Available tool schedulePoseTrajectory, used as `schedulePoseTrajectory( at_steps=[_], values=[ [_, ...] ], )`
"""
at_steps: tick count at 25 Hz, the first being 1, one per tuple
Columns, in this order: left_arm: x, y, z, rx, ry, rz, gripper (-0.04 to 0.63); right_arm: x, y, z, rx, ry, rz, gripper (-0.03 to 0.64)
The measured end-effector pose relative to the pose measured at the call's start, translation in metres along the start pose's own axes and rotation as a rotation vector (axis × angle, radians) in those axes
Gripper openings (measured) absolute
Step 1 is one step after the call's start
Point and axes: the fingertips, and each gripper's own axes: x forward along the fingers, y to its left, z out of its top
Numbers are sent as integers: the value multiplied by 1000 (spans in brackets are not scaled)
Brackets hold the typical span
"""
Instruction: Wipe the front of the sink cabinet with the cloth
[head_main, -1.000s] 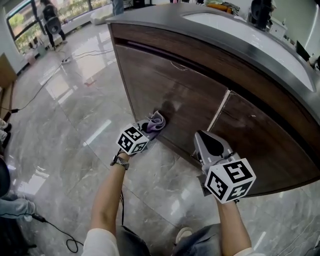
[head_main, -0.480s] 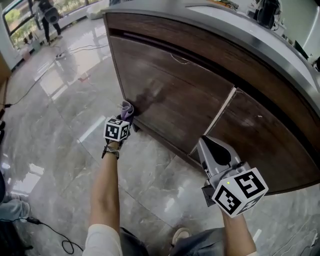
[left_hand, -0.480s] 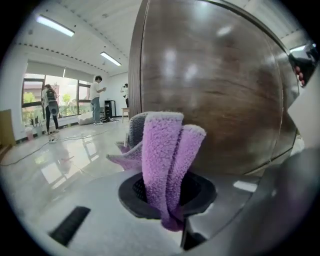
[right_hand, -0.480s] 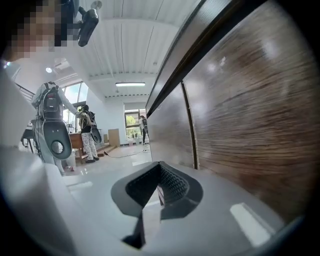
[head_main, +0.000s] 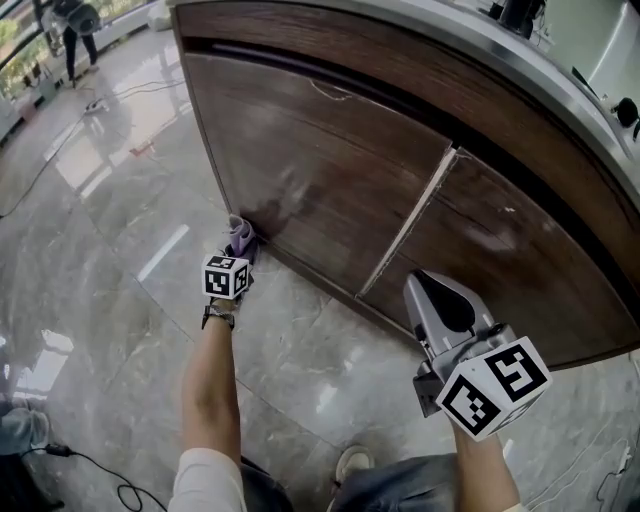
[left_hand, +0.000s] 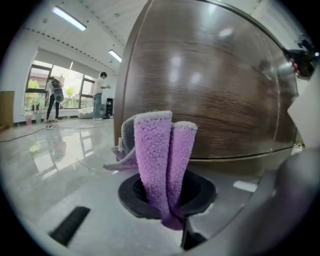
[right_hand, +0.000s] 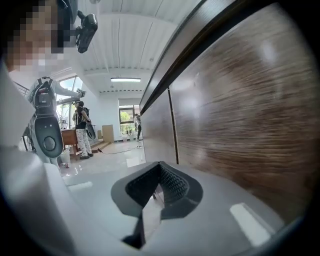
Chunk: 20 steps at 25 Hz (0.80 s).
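The purple fleecy cloth (left_hand: 162, 160), folded double and upright, is pinched in the left gripper (left_hand: 174, 215). It sits at the 7 o'clock corner of the dark wood-grain sink cabinet front (head_main: 330, 170).

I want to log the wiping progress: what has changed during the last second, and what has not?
The left gripper, fingers shut on the cloth, slid left along the bottom of the cabinet front, from farther in on the left door to its left corner. The right gripper stayed empty, hanging near the gap between the doors.
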Motion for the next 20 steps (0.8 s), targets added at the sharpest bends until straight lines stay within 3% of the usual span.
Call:
schedulePoseTrajectory(
  at_steps=[6, 17, 20],
  values=[
    [-4, -107, -25, 53, -46, -224, 52, -7, -1, 9, 25, -31, -15, 6],
    [-27, -239, -16, 96, -64, -476, 51, -32, 6, 19, -9, -51, -84, 6],
    [-33, -277, -7, 162, -61, -561, 52, -38, 9, 20, -83, -43, -125, 6]
  ],
)
